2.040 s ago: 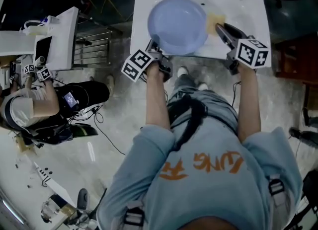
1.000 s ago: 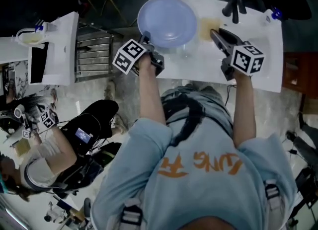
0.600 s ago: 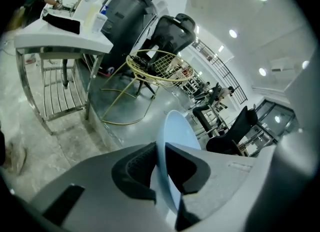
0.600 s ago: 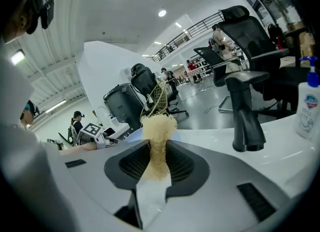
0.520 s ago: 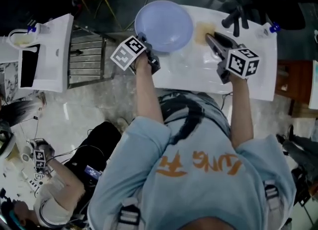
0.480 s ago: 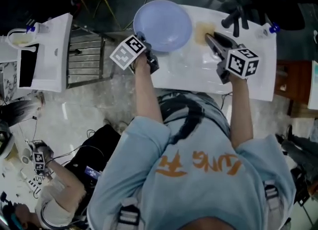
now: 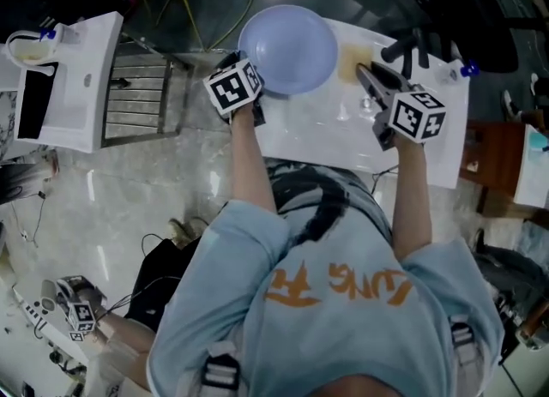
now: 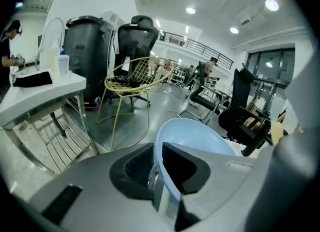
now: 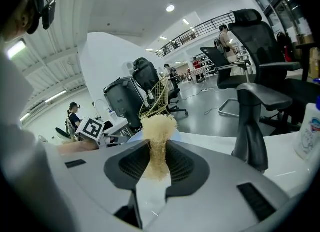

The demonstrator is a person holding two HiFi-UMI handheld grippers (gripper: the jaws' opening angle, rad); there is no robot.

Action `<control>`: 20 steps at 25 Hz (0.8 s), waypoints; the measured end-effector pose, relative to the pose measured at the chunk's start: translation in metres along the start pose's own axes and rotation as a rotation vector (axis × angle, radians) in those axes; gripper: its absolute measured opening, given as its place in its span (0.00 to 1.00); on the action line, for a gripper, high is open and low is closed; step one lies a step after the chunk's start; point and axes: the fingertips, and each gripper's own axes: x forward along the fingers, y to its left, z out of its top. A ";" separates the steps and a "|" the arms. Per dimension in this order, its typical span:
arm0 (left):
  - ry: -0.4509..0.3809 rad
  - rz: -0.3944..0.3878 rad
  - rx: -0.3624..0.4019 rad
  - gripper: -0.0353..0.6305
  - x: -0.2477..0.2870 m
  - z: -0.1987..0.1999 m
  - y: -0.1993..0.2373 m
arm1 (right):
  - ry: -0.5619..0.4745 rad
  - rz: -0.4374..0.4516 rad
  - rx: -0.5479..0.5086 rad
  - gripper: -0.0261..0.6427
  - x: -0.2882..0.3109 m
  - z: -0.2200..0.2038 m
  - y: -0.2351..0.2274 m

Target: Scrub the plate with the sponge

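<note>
My left gripper (image 8: 157,150) is clenched on the rim of the pale blue plate (image 7: 290,45), with a pad on either side of its 7 o'clock edge. The plate turns its hollow face up to the head camera. It is round, so it has no long axis to speak of. It sits at the 11 o'clock corner of the white table (image 7: 326,134), its far side reaching past the edge over dark floor. I cannot tell whether it rests on the table or is lifted. My right gripper (image 9: 158,151) squeezes the tan sponge (image 9: 159,123). The sponge's long axis runs out along the jaws toward 11 o'clock, just beside the plate's 3 o'clock rim. A dark faucet (image 7: 410,46) stands near, at 2 o'clock of the sponge. Bare tabletop lies at 6 o'clock of the plate. The sponge's gripped end is hidden between the pads.
</note>
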 end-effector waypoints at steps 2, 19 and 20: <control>-0.030 0.013 0.027 0.12 -0.004 0.009 0.002 | -0.009 -0.005 -0.004 0.18 0.000 0.004 0.001; -0.338 -0.206 0.123 0.06 -0.071 0.077 -0.118 | -0.198 -0.117 -0.110 0.18 -0.060 0.048 -0.007; -0.347 -0.221 0.131 0.06 -0.074 0.078 -0.128 | -0.212 -0.129 -0.121 0.18 -0.066 0.051 -0.010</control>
